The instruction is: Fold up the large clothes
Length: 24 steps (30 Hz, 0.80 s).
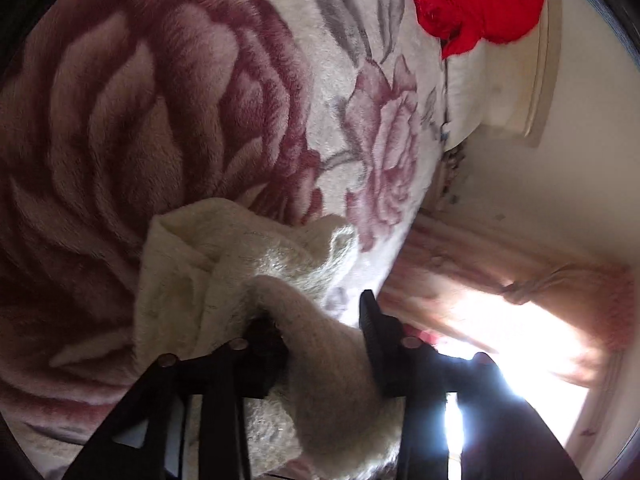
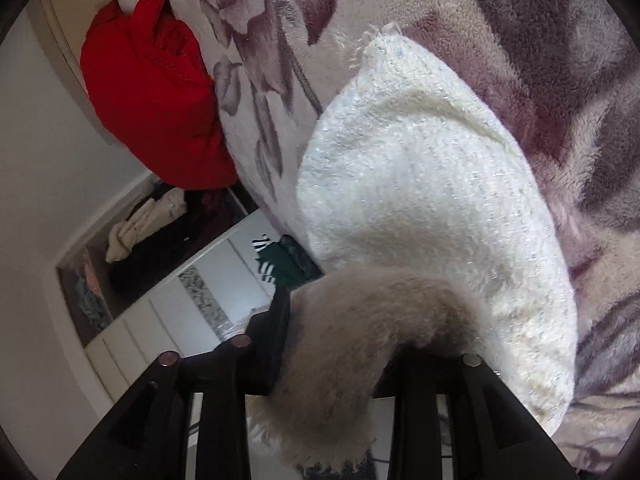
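Bed surface: a plush floral blanket covers the bed, cream ground with large mauve roses and grey leaves; it fills most of the left wrist view and the upper right of the right wrist view
Task garment: a cream fuzzy knit sweater lies on the blanket, bunched and partly lifted; in the left wrist view it sits low and centre, folded over on itself
Left tool: the left tool has a fold of the sweater passing between its fingers; one finger stands clear on the right of the cloth, the other is mostly buried in the knit; it appears to pinch the sweater
Right tool: the right tool has a thick roll of the sweater draped between its fingers; the right finger is hidden under the cloth, so whether it clamps the knit cannot be told
Red item: a bright red bundle of fabric rests at the edge of the blanket; also seen at the top of the left wrist view
Room, left wrist view: a pale wall; a pinkish curtain beside a glaring bright window
Room, right wrist view: a white wall; a pile of pale and dark clothes on the floor; a dark green garment with white stripes on a white panelled surface
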Tool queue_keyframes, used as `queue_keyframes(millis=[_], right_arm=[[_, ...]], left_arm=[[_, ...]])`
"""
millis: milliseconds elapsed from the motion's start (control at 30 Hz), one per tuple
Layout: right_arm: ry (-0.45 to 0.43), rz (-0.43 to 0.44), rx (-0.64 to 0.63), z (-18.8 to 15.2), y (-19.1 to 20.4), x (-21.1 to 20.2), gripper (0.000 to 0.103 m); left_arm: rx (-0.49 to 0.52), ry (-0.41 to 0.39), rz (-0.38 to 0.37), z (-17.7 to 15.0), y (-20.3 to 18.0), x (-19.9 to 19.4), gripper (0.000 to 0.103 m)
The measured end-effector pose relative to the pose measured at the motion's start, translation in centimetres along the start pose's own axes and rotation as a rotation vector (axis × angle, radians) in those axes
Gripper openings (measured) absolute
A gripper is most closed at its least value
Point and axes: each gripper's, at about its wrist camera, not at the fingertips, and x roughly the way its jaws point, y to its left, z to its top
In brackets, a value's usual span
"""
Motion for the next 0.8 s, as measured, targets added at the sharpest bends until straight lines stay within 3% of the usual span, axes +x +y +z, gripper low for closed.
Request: queue_keyframes(millis=[67, 133, 200, 300, 367, 500, 633, 667, 700, 767, 800], right_arm=[[-0.010, 0.057, -0.011, 0.0, 0.2, -0.7, 0.069], [-0.037, 0.091, -0.046, 0.1, 0.7, -2.2, 0.074], [-0.095, 0.042, -0.096, 0.3, 1.7, -3.8, 0.074], [-0.141, -0.134, -0.202, -0.2, 2.9, -5.1, 0.074], [-0.165, -0.300, -0.339, -1.5, 3.9, -5.4, 0.074], [-0.171, -0.537, -0.566, -3.7, 4.0, -3.9, 0.074], [-0.115, -0.594, -0.646, -4.0, 2.7, -1.1, 0.074], [-0.115, -0.612, -0.666, -3.9, 2.4, -0.3, 0.074], [-0.118, -0.624, -0.687, -3.7, 2.2, 0.2, 0.072], [-0.156, -0.687, -0.737, -4.1, 2.1, 1.1, 0.022], [-0.164, -0.690, -0.749, -4.4, 2.1, 1.2, 0.022]], left_arm=[[-0.073, -0.020, -0.114, -0.3, 1.4, -1.0, 0.054], [-0.099, -0.076, -0.150, -0.2, 2.2, -2.3, 0.058], [-0.058, -0.151, -0.130, -0.1, 2.0, -4.3, 0.059], [0.129, -0.252, 0.032, -1.4, -0.4, -6.9, 0.059], [0.307, -0.290, 0.201, -3.7, -2.7, -7.7, 0.059], [0.543, -0.235, 0.422, -8.8, -5.2, -4.8, 0.059], [0.685, -0.192, 0.588, -11.1, -5.0, 0.1, 0.055], [0.706, -0.189, 0.619, -11.3, -4.8, 1.1, 0.045], [0.739, -0.184, 0.652, -11.4, -4.8, 2.3, 0.018], [0.802, -0.213, 0.711, -11.7, -5.2, 3.4, 0.010], [0.831, -0.242, 0.693, -11.9, -5.8, 3.2, 0.008]])
